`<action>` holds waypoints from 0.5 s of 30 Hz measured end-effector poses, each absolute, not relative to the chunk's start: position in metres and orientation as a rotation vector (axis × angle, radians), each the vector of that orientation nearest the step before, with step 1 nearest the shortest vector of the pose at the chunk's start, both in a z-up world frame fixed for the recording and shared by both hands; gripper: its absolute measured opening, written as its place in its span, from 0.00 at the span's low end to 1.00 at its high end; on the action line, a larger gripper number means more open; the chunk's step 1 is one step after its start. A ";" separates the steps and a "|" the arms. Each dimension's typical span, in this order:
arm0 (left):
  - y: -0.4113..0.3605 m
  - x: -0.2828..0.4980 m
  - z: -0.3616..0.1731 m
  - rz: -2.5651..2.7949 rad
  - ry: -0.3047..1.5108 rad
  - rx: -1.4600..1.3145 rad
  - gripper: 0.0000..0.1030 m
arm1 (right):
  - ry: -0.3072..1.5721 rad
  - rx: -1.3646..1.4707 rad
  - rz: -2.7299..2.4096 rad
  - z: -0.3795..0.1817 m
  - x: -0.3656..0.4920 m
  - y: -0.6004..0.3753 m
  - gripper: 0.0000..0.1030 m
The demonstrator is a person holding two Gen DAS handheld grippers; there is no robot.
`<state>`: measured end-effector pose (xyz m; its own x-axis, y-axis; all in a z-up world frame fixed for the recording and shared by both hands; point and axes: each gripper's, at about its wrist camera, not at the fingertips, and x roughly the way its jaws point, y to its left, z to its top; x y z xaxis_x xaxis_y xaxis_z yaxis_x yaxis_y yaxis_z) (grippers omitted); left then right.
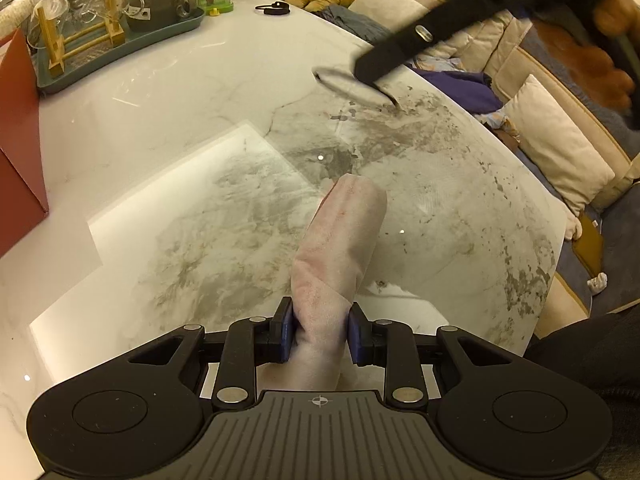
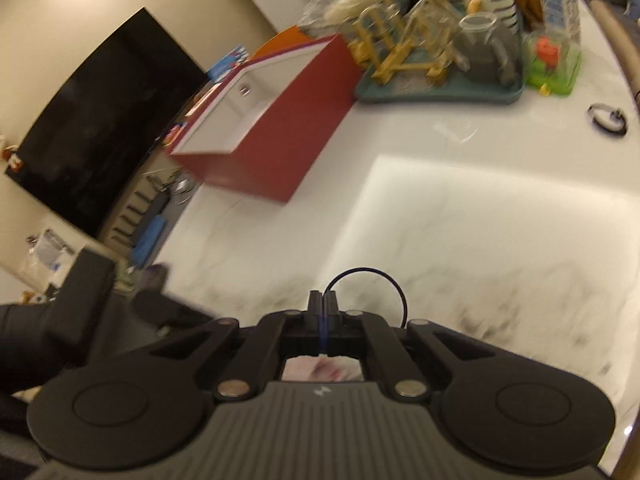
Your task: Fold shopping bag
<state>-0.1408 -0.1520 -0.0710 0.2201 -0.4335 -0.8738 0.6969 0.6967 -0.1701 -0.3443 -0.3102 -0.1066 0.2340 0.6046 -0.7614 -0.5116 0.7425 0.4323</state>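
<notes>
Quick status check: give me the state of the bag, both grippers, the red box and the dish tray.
shopping bag: rolled into a tight bundle, held above the table
left gripper: shut on the bag
right gripper: shut, a thin dark loop at its fingers
red box: open, looks empty
dish tray: crowded with glassware

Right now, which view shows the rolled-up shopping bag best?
The left wrist view. There the rolled bag fills the middle of the picture, pinched between the left gripper's jaws and sticking out over the marble table. The right wrist view shows only a pale sliver of it beneath the shut right gripper.
</notes>
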 end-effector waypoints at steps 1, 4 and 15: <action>-0.152 -0.141 -0.071 -0.796 1.092 0.285 0.26 | 1.108 0.100 0.784 -0.109 -0.352 -0.308 0.00; -0.154 -0.145 -0.071 -0.795 1.073 0.300 0.26 | 1.148 0.101 0.811 -0.120 -0.361 -0.293 0.00; -0.145 -0.148 -0.076 -0.786 1.039 0.207 0.26 | 1.125 0.145 0.690 -0.121 -0.364 -0.307 0.37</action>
